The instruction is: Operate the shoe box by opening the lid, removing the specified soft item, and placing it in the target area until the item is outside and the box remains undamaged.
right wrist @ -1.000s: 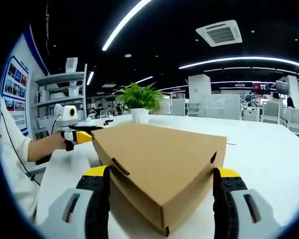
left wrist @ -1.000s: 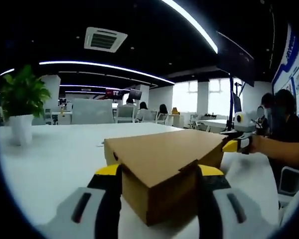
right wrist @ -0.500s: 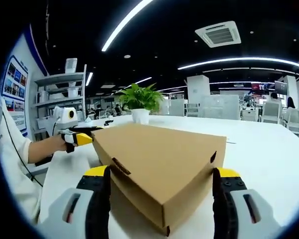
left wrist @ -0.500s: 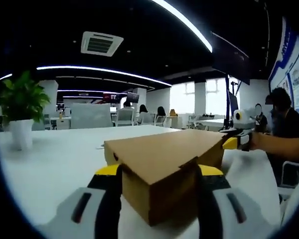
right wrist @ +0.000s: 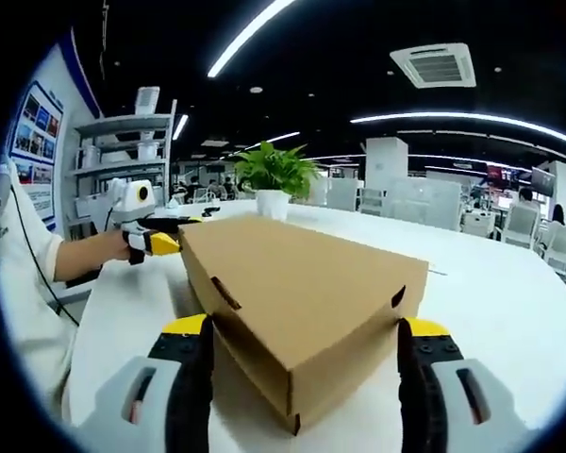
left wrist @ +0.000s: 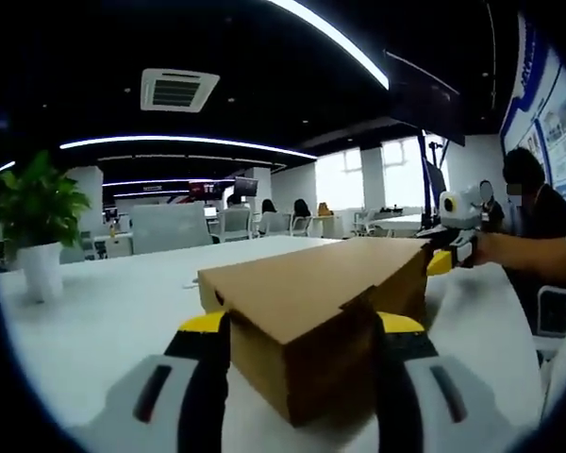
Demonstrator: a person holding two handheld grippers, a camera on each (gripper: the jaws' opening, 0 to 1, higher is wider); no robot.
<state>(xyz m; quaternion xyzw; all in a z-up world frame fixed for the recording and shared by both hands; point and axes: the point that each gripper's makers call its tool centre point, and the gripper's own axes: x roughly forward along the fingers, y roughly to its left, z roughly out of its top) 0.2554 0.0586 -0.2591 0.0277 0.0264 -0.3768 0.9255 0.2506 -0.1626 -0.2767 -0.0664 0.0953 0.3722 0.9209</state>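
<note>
Left gripper view: box (left wrist: 311, 321) sits on the white surface (left wrist: 104, 321), lid shut, one corner between the jaws of our left tool (left wrist: 302, 377). The jaws stand spread along the two sides of that corner; whether they touch the cardboard we cannot tell.

Right gripper view: the opposite corner of the box (right wrist: 302, 293) lies between the jaws of our right tool (right wrist: 302, 387), also spread and flanking the corner. Left tool (right wrist: 156, 236) shows at the far end of the box, held by a hand. In the left gripper view the right tool (left wrist: 453, 241) shows likewise at the far corner.

Change over the last second: the box outline rides slightly higher and its far end looks a little raised in both views, and the background has shifted. Both cameras move with our hands, so we cannot separate a lift of the box from a tilt of the tools. Lid seam is unchanged; no gap has opened.

Judgement: we are bracing the box at two corners, opening not yet begun. The soft item is presumably inside, unseen. A plant (right wrist: 274, 175) stands beyond the box.
</note>
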